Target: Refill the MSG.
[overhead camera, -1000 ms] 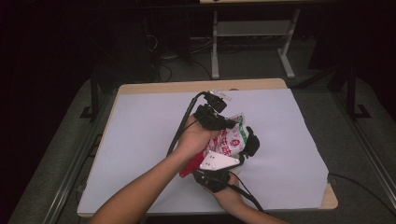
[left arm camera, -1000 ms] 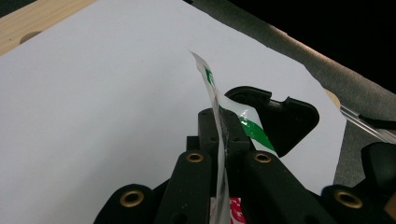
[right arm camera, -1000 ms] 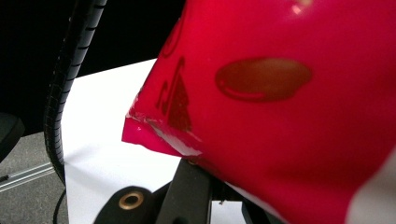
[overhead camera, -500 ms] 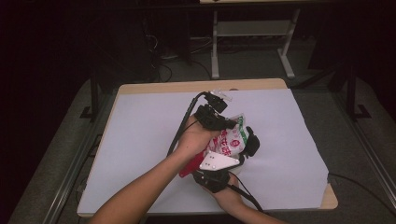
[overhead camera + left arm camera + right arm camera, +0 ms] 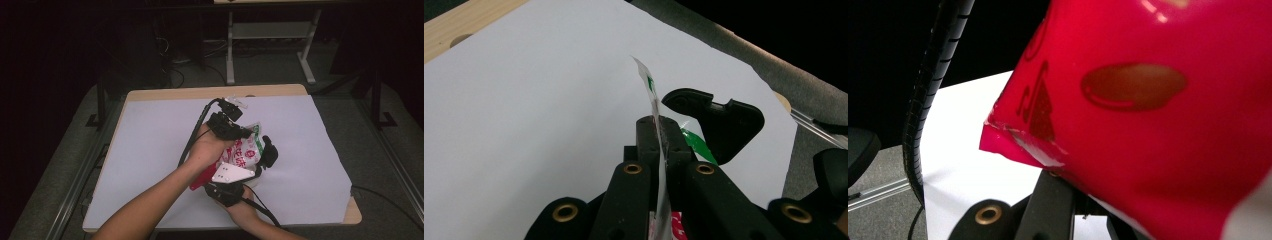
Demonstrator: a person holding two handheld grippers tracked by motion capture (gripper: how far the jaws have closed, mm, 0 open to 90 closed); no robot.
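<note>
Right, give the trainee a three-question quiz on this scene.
1. True or false: the snack bag lies flat and untouched on the white sheet.
2. What does the left gripper clamp? A) a cable B) the bag's thin sealed edge C) nothing
3. What colour is the bag's corner at the right gripper?

Key: 1 false, both grippers hold it. 2 B. 3 red.
</note>
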